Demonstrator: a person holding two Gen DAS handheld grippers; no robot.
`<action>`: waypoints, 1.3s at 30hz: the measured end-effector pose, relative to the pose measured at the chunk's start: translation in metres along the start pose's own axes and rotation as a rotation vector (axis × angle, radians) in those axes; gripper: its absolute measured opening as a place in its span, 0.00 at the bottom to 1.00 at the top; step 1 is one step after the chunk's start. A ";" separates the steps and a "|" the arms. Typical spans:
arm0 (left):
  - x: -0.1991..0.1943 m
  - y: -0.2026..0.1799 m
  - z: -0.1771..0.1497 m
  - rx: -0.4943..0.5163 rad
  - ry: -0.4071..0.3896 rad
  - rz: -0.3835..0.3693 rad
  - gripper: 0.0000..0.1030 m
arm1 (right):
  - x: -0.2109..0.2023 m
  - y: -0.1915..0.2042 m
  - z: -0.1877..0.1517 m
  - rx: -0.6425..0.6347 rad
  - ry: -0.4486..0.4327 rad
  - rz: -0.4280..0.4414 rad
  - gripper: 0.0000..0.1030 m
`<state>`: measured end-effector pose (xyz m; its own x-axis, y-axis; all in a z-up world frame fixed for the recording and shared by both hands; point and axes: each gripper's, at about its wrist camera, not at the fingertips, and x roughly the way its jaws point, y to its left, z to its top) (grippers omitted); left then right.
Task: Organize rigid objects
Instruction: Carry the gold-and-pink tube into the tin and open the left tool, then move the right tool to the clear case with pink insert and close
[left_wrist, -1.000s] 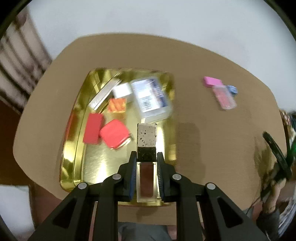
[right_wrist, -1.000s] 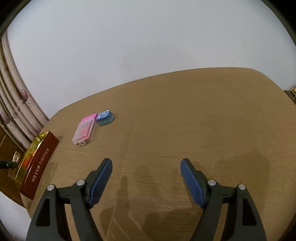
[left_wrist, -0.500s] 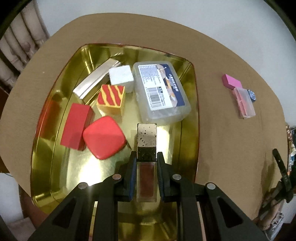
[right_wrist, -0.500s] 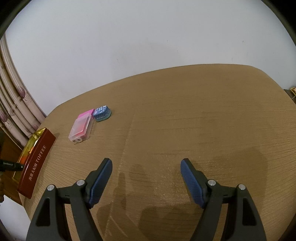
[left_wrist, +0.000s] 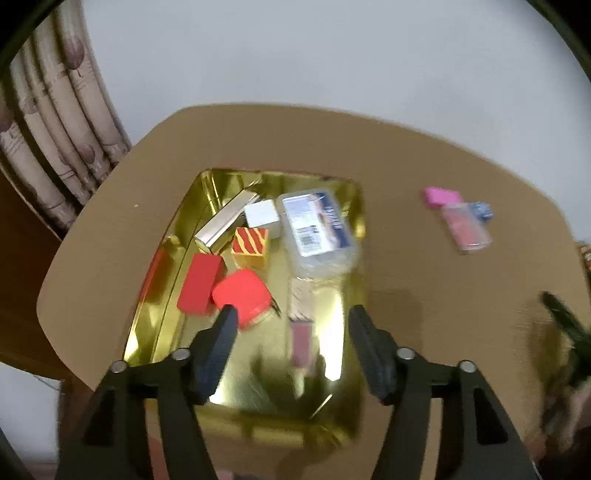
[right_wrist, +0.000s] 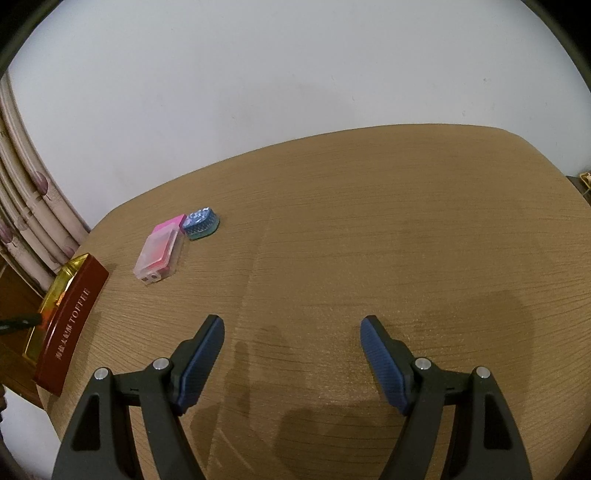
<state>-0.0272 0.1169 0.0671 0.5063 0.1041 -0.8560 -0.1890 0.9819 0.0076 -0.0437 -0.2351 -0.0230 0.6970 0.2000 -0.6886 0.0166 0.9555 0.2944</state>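
My left gripper (left_wrist: 290, 321) is open and empty above the gold tin tray (left_wrist: 159, 295). The slim speckled-and-brown bar (left_wrist: 301, 325) lies blurred in the tray between the fingers. The tray also holds a clear plastic case (left_wrist: 317, 230), a red rounded box (left_wrist: 242, 297), a red block (left_wrist: 199, 282), a striped cube (left_wrist: 250, 245), a white cube (left_wrist: 262, 214) and a silver bar (left_wrist: 225, 221). My right gripper (right_wrist: 291, 332) is open and empty over bare table. A clear pink case (right_wrist: 159, 254), a pink block (right_wrist: 171, 223) and a blue patterned piece (right_wrist: 201, 223) lie on the table, far left of it.
The tray's red side with lettering (right_wrist: 70, 328) shows at the left edge of the right wrist view. The pink items also show in the left wrist view (left_wrist: 465, 227), right of the tray. Curtains (left_wrist: 55, 129) hang behind the table's left corner. A white wall is behind.
My left gripper has opened and let go of the slim bar, which now lies in the tray; the gripper has pulled back and up. The right gripper has hardly moved.
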 end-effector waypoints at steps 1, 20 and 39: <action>-0.013 -0.001 -0.010 0.001 -0.029 -0.013 0.63 | 0.002 0.001 0.000 -0.003 0.005 -0.003 0.76; -0.058 0.022 -0.158 -0.012 -0.027 -0.088 0.76 | 0.044 0.160 0.048 -0.213 0.171 0.057 0.78; -0.040 0.034 -0.161 -0.040 0.040 -0.133 0.76 | 0.141 0.185 0.069 -0.176 0.306 -0.083 0.75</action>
<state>-0.1893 0.1208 0.0184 0.4952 -0.0341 -0.8681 -0.1565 0.9794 -0.1277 0.1068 -0.0452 -0.0203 0.4512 0.1505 -0.8797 -0.0782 0.9885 0.1291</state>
